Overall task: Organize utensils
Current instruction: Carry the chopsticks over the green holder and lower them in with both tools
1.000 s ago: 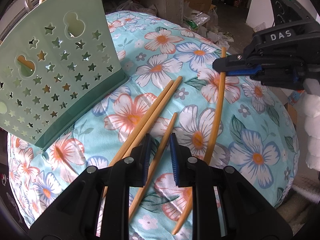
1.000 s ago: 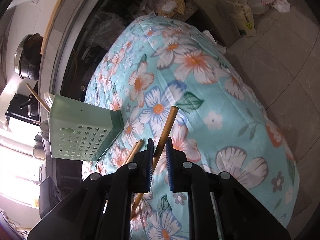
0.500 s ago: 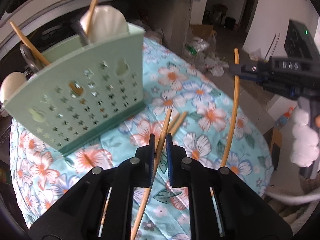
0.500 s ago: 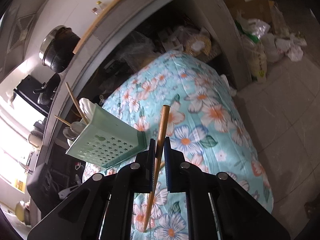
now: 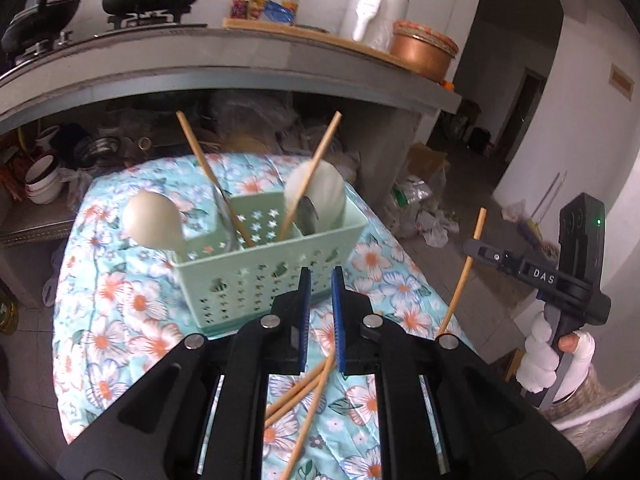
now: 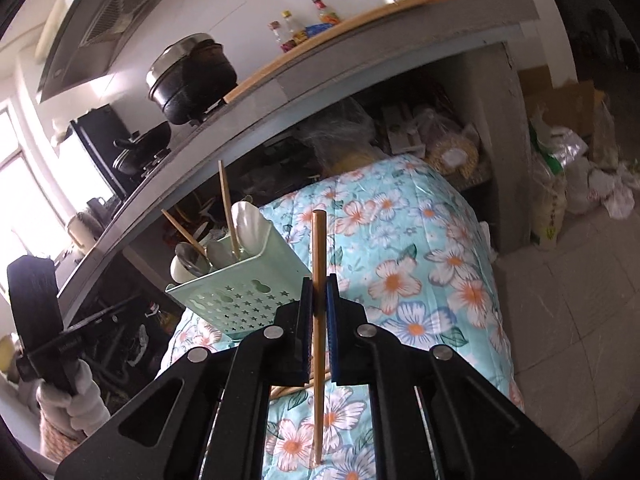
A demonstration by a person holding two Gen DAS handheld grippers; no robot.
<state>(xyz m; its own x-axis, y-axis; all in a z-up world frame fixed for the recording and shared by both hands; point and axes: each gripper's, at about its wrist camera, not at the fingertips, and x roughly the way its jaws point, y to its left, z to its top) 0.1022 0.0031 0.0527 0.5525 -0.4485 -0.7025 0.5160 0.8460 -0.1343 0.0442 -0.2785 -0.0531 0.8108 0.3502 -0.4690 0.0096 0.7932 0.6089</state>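
Chopstick [image 6: 319, 280] pinched in right hand-held gripper [image 6: 319, 300]; left hand-held gripper [image 5: 320, 300] pinches another [image 5: 308, 416].

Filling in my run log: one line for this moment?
right gripper: shut on chopstick, upright | left gripper: grip unclear | basket: chopstick not yet in

Utensil basket [image 5: 276, 276]: pale green matt plastic, star-perforated. Chopsticks [image 6: 319, 280]: smooth wood or bamboo. Table cover [image 5: 120, 312]: quilted floral cloth. Spoons [image 5: 152, 224]: glossy white.
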